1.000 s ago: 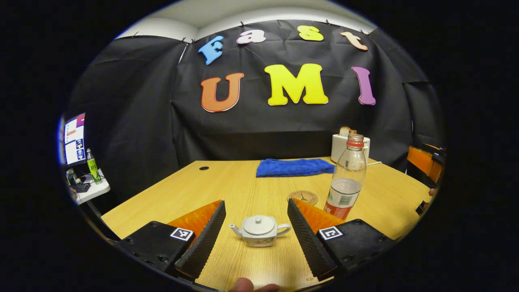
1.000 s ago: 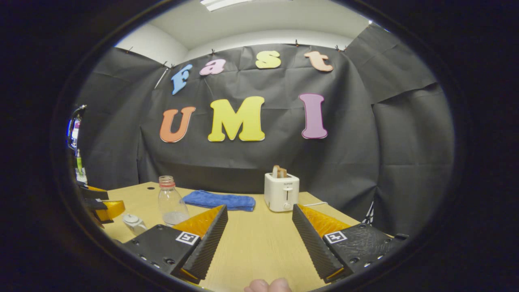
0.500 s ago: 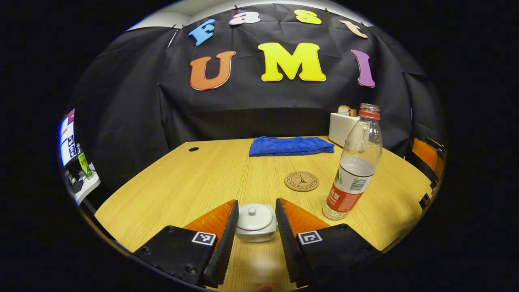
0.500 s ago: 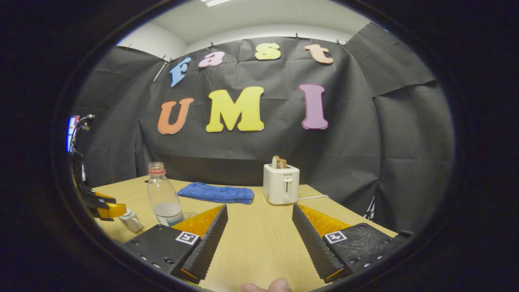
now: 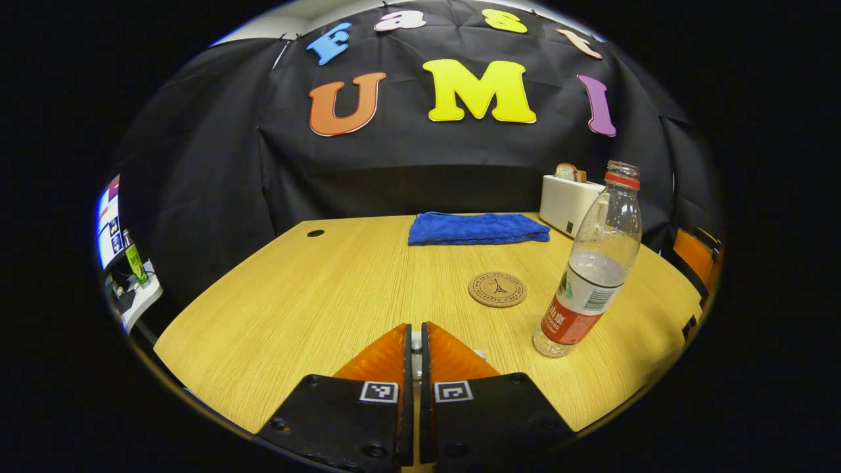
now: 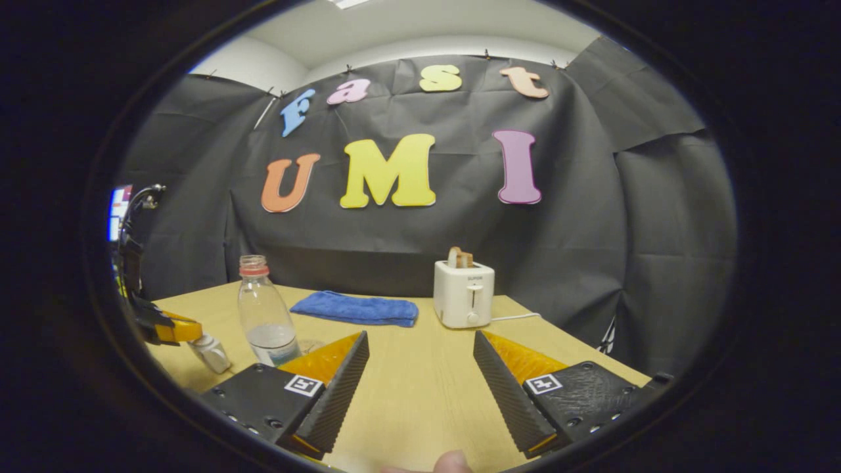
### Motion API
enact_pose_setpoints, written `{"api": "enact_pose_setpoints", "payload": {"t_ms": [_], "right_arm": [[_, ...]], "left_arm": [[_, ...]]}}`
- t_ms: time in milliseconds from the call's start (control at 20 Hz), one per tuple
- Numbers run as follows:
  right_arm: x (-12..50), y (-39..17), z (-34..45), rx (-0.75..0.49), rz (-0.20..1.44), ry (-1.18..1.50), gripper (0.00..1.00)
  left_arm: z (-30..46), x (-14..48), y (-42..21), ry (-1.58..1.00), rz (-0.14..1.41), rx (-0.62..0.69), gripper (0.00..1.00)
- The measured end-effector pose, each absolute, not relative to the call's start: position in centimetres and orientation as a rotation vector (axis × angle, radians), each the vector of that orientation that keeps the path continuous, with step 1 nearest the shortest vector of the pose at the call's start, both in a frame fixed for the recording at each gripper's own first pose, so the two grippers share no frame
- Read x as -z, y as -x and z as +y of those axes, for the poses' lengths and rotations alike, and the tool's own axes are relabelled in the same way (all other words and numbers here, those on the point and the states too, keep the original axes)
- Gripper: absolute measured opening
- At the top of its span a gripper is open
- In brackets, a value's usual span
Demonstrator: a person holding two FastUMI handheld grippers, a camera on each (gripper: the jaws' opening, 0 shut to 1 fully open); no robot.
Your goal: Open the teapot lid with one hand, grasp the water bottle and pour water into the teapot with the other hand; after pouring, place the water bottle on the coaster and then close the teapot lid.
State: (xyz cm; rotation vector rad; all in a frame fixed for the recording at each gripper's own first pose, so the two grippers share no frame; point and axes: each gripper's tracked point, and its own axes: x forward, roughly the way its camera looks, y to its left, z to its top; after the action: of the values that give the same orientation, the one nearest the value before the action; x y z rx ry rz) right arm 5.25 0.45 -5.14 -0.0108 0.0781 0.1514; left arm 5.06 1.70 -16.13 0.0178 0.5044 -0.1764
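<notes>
In the left gripper view my left gripper [image 5: 415,328] is shut on the knob of the white teapot lid [image 5: 415,342], a pale sliver between the fingers, which hide the pot. The clear water bottle [image 5: 590,272], uncapped, about a third full, red label, stands upright to the right. The round cork coaster [image 5: 497,290] lies bare beyond it. My right gripper [image 6: 420,338] hovers open over the table with nothing between its fingers. In the right gripper view the bottle [image 6: 265,315] stands left of it, and further left the teapot [image 6: 211,353] sits under the left gripper [image 6: 172,327].
A folded blue towel [image 5: 478,228] and a white toaster [image 5: 566,203] holding bread stand at the back of the wooden table [image 5: 309,295]. A side desk with a screen [image 5: 108,223] is off to the left. A fingertip [image 6: 453,463] shows at the bottom edge.
My left gripper went forward and down over the teapot and shut on the lid knob. The right gripper stayed open and shifted slightly. The bottle and coaster have not moved.
</notes>
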Motion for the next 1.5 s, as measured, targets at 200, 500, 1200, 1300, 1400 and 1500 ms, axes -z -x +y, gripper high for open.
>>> {"api": "enact_pose_setpoints", "payload": {"t_ms": [200, 500, 1200, 1300, 1400, 1500], "right_arm": [[4.9, -4.7, 2.1, -0.225, 0.068, 0.019, 0.93], [5.6, -2.4, 9.0, -0.512, 0.109, 0.043, 0.96], [10.0, -6.2, 16.9, -0.574, 0.253, -0.008, 0.95], [9.6, -6.3, 17.2, -0.573, 0.248, -0.012, 0.95], [9.8, -6.7, 17.4, -0.567, 0.246, -0.005, 0.8], [9.3, -6.1, 17.6, -0.579, 0.253, 0.03, 0.73]], "left_arm": [[1.9, 15.4, -5.2, 0.012, 0.483, 0.178, 0.03], [2.5, 12.3, -5.2, 0.053, 0.407, 0.191, 0.03], [7.3, 8.9, -4.8, 0.127, 0.305, 0.139, 0.03], [7.6, 8.9, -4.9, 0.128, 0.304, 0.141, 0.03], [7.6, 9.0, -4.9, 0.128, 0.302, 0.148, 0.03], [7.7, 8.9, -4.8, 0.123, 0.299, 0.155, 0.03]]}}
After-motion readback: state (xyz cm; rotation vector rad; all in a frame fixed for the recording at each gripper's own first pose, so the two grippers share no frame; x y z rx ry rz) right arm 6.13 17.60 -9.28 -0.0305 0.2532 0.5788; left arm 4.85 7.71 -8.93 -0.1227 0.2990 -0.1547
